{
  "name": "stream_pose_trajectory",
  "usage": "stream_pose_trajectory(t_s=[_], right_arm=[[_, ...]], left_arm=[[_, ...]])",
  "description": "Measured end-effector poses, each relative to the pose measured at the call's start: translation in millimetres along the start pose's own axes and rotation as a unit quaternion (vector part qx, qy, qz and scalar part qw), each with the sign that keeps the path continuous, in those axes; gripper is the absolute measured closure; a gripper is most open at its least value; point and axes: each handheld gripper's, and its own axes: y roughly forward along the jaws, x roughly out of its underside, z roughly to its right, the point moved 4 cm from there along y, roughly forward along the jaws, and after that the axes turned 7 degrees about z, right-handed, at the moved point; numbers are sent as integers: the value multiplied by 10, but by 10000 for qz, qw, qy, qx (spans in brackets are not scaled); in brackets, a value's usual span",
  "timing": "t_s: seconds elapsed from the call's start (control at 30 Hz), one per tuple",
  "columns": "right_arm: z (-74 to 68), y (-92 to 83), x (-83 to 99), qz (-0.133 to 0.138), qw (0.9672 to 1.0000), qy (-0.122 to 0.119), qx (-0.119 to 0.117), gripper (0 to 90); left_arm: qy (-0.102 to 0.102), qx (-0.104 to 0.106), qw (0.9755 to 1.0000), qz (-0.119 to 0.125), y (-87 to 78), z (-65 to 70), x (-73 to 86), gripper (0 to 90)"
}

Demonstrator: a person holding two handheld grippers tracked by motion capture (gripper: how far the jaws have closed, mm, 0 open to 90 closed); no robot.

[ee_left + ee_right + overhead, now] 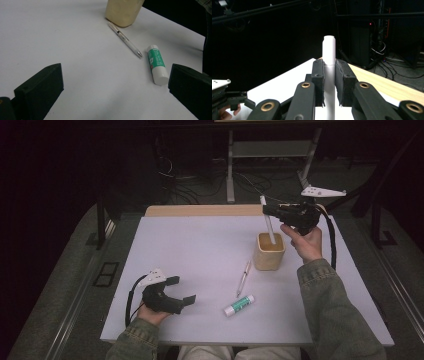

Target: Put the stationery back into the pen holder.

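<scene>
white marker: clamped in the right gripper, standing nearly upright with its lower end down inside the cup, top leaning a bit to the left in the high view
right gripper: jaws squeezed onto the marker from both sides; in the right gripper view the white barrel runs straight up between the two black pads and pokes out above them
right hand: holding that gripper up over the far right part of the table, green-grey sleeve coming in from the near right
cup: tan, squarish, sitting on the table right under the gripper, marker tip inside it
pen: slim white one lying flat on the table, just near-left of the cup, not touching it as far as I can tell
glue stick: white with a green label, lying on its side near the pen's near end, small gap between them
left gripper: jaws wide apart, nothing in them, resting low at the near left, well away from the rest
table: plain white top, wooden strip along the far edge
</scene>
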Motion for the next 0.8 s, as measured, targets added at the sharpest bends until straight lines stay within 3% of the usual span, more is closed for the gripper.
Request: stream_pose_trajectory(t_s=[0.43,0.8], right_arm=[[184,13,309,33,9997,193,145,775],[323,-14,525,-107,9992,300,251,775]], left_arm=[[20,2,10000,1,-1,2,-1,0],[9,6,10000,-8,-1,-1,2,0]])
